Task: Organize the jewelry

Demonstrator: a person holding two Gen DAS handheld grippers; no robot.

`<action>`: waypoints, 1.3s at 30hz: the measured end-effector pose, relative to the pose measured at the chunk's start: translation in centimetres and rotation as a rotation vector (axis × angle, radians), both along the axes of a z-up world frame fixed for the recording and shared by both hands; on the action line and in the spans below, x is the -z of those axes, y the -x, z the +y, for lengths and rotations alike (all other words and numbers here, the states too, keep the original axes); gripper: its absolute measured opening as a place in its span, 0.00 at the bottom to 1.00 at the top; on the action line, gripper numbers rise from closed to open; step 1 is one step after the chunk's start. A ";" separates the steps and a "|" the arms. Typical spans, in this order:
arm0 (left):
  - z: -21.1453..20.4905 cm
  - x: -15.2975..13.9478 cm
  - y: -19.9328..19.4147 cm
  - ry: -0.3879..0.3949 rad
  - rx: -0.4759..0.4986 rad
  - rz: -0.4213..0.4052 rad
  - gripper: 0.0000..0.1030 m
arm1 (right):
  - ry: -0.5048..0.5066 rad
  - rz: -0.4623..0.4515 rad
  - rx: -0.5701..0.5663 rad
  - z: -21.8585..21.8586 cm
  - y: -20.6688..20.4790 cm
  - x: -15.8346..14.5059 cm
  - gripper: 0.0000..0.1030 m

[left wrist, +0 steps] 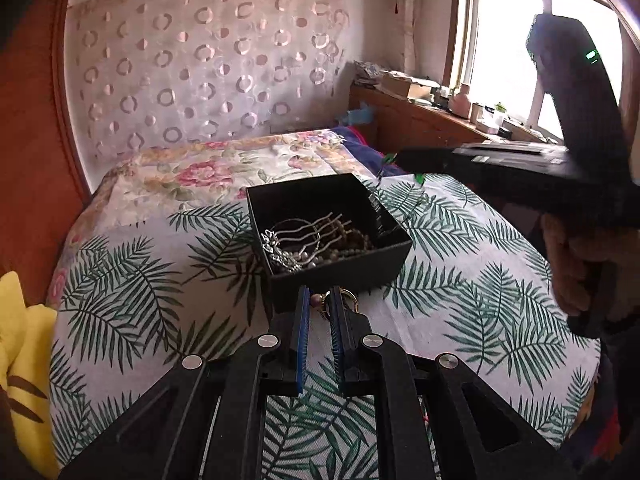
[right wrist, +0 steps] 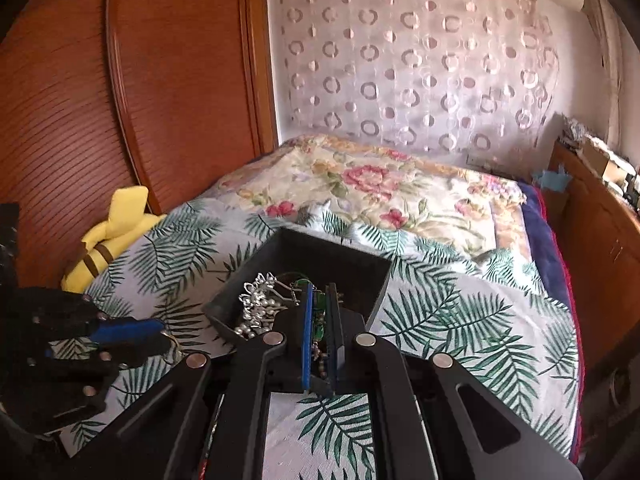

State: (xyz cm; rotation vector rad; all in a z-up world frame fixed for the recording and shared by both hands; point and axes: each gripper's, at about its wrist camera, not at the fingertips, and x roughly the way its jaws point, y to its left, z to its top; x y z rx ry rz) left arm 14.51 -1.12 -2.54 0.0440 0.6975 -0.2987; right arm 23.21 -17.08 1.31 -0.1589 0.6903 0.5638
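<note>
A black open box (left wrist: 394,246) sits on a leaf-print cloth and holds a silver hair comb (left wrist: 298,234), pearls and dark beads. My left gripper (left wrist: 322,300) is narrowly closed just before the box's near wall, around a small ring piece with a reddish bead (left wrist: 318,301). In the right wrist view the box (right wrist: 372,268) lies under my right gripper (right wrist: 320,292), which is shut on a green beaded piece (right wrist: 319,322) over the box. The left gripper (right wrist: 160,330) shows at the left there, by a ring (right wrist: 173,346).
The leaf-print cloth (left wrist: 460,292) covers a raised surface in front of a floral bedspread (left wrist: 208,172). A yellow plush toy (right wrist: 108,232) lies at the left by a wooden wardrobe (right wrist: 160,80). A cluttered wooden sideboard (left wrist: 432,116) stands under the window.
</note>
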 end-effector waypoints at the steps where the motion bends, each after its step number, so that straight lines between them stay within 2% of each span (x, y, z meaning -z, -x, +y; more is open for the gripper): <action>1: 0.0 -0.1 -0.2 -0.003 -0.002 -0.002 0.09 | 0.004 0.012 0.002 0.1 -0.4 0.4 0.07; 6: 0.0 -0.3 -1.0 -0.014 -0.008 -0.010 0.09 | 0.000 0.064 0.009 0.0 -1.2 2.1 0.08; 18: -0.8 -1.1 -5.0 -0.046 -0.030 -0.021 0.09 | -0.009 0.043 0.028 -2.3 -0.3 2.4 0.11; 27: -1.9 0.1 -7.9 -0.060 -0.048 0.012 0.09 | -0.016 0.044 0.024 -4.0 2.4 3.6 0.12; 29: -2.0 0.3 -8.0 -0.056 -0.052 0.019 0.16 | -0.018 0.045 0.022 -4.2 3.2 3.9 0.12; 32: -1.9 0.5 -7.5 -0.051 -0.052 0.016 0.36 | -0.025 0.049 0.014 -4.4 4.5 4.3 0.12; 35: -1.9 0.5 -6.4 -0.047 -0.050 0.012 0.40 | -0.038 0.068 -0.005 -4.6 5.9 5.0 0.12; 36: -1.7 0.5 -5.8 -0.042 -0.047 0.010 0.46 | -0.037 0.073 -0.012 -4.6 6.4 5.3 0.12; 39: -1.2 0.7 -4.1 -0.027 -0.036 0.007 0.54 | -0.020 0.090 -0.026 -4.4 7.5 6.2 0.13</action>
